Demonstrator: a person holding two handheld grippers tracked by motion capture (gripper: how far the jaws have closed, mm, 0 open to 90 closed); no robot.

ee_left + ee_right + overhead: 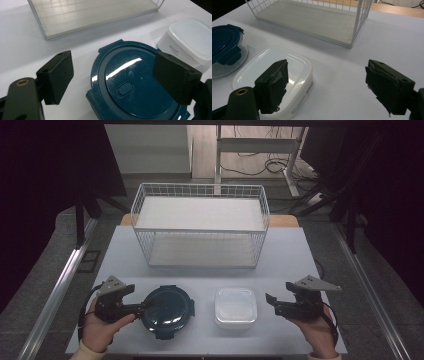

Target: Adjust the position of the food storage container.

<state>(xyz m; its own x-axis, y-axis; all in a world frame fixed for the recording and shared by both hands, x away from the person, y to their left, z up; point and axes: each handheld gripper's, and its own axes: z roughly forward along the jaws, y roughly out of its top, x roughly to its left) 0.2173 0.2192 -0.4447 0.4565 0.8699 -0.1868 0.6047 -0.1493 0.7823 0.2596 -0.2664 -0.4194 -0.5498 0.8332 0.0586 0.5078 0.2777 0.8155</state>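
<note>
While both hands rest at the near edge of the table, nothing is gripped. Going L to R in the high view: left gripper sits in the person's left hand, held roughly level, tips pointing right at the rim of the round dark-blue container, touching or just short of it, can't tell which. Left gripper view has its jaws spread wide w/ nothing between the pads, the blue clip-lock lid below them. Lid is shut; contents not visible. Next right, just beside it but apart, is the square white container, translucent lid on, inside can't be made out. Right gripper is near that box's right side, not touching, held level in the right hand, tips pointing left; jaws wide apart, empty. Behind both, mid-table, a white wire basket w/ a pale board on its floor.
</note>
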